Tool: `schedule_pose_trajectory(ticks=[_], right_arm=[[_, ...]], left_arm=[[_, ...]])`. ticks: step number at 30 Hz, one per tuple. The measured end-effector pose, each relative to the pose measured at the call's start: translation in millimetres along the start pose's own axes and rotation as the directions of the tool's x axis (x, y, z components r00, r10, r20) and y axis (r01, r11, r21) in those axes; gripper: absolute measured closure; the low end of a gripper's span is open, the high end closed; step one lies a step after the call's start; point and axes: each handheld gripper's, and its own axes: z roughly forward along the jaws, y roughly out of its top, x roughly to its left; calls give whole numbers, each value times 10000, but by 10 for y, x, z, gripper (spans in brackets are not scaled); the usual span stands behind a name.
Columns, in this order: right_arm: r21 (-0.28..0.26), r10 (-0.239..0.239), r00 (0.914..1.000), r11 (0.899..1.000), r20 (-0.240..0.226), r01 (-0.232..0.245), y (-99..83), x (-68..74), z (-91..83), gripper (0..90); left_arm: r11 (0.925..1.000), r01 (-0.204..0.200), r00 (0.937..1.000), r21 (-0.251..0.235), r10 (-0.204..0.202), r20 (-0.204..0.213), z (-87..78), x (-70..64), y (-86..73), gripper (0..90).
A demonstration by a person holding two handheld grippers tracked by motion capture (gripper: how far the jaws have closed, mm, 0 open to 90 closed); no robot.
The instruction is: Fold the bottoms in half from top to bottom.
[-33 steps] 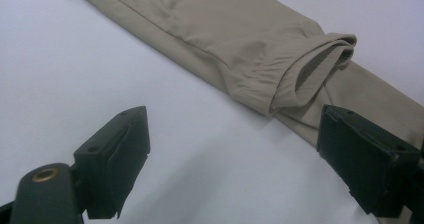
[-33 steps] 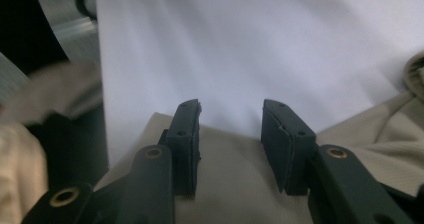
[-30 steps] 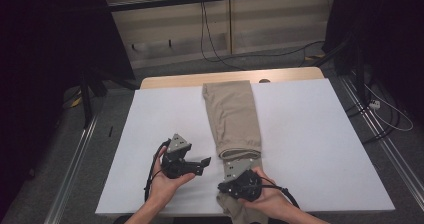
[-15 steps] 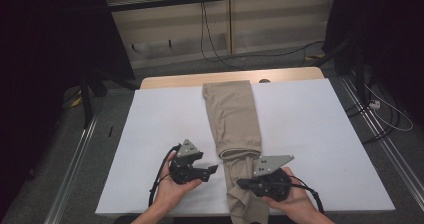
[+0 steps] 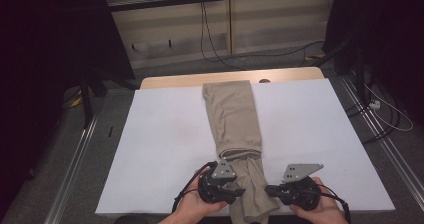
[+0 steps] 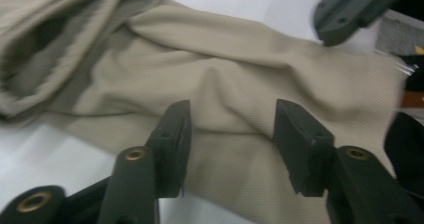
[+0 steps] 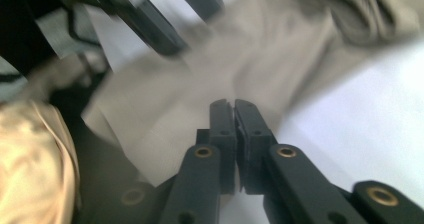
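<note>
A: Where's the cloth?

B: The beige garment lies lengthwise down the middle of the desk, far edge to near edge, its near end draped over the near edge between the two hands.

A: And the jaws?

B: The left gripper is spread wide over the fabric, nothing pinched. The right gripper has its jaws pressed together at the cloth's side edge; I can't tell if fabric is caught.

A: The step?

B: Likely taking hold of the near end. The left needs to close on a fold.
</note>
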Motion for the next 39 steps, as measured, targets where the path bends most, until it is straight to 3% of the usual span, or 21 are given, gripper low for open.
schedule_pose_trajectory(ticks=[3, 6, 7, 8, 10, 11, 12, 13, 15, 17, 20, 24, 26, 27, 31, 32, 33, 35, 37, 39], right_arm=[[175, 158, 9998, 9997, 80, -159, -84, -32, -16, 858], [-154, 167, 9997, 9997, -180, -170, -12, -10, 13, 734], [-164, 133, 9997, 9998, -192, -136, 17, 8, 39, 669], [-125, 3, 9998, 9999, -182, -6, 46, 36, 75, 641], [200, -238, 9997, 9995, 98, 236, 67, 69, 135, 606], [431, -352, 9990, 9985, 289, 339, 65, 78, 175, 613], [678, -374, 9987, 9971, 356, 350, 56, 79, 208, 676], [668, -330, 9980, 9973, 535, 294, 49, 82, 217, 735], [609, -260, 9990, 9979, 377, 237, 56, 72, 194, 885], [437, 103, 9997, 9990, 235, -113, 54, 56, 161, 900], [192, 379, 9993, 9991, -27, -378, 55, 51, 110, 900], [-84, 574, 9979, 9983, -306, -577, 69, 86, 35, 900], [-60, 773, 9961, 9970, -428, -777, 69, 99, 25, 900], [7, 701, 9966, 9975, -439, -701, 67, 110, 29, 900], [453, 692, 9974, 9966, -198, -682, 17, 128, 67, 900], [598, 696, 9973, 9959, -223, -681, -3, 128, 84, 900], [769, 660, 9977, 9949, -158, -646, -24, 135, 97, 900], [973, 538, 9985, 9938, 48, -540, -46, 147, 99, 900], [965, 565, 9984, 9938, -64, -556, -58, 147, 76, 900], [1095, 611, 9980, 9923, -188, -587, -67, 148, 75, 895]], left_arm=[[9998, -206, 9994, 9, 206, 286, 11, -15, -8, 620], [9989, -448, 9981, 129, 442, 429, 26, -40, -14, 683], [9996, -292, 9981, -32, 293, 534, 47, -72, -16, 677], [9981, -595, 9970, 160, 586, 506, 53, -84, -13, 638], [9976, -615, 9975, 303, 604, 353, 110, -124, -12, 547], [9954, -899, 9958, 332, 892, 223, 138, -155, -13, 560], [9758, -2006, 9797, 868, 1992, 243, 103, -149, 13, 588], [9895, -1412, 9898, 317, 1405, 215, 142, -202, -5, 693], [9868, -1576, 9873, 381, 1567, 255, 139, -221, -3, 885], [9914, -1234, 9916, 444, 1215, 435, 120, -203, 2, 900], [9961, -802, 9944, 368, 775, 714, -2, -141, -9, 900], [9996, -281, 9978, -8, 281, 595, -206, -143, -50, 900], [9992, -332, 9980, 220, 320, 539, -262, -132, -82, 900], [9997, -182, 9984, 133, 175, 529, -267, -138, -101, 900], [9979, 135, 9992, 632, -158, 355, -231, -117, -192, 892], [9964, 107, 9981, 842, -157, 587, -217, -105, -204, 874], [9964, 154, 9981, 829, -202, 582, -208, -115, -208, 830], [9955, -185, 9990, 930, 147, 419, -203, -143, -204, 725], [9976, -273, 9984, 632, 241, 505, -207, -183, -185, 685], [9974, -607, 9980, 386, 599, 219, -221, -225, -148, 634]])
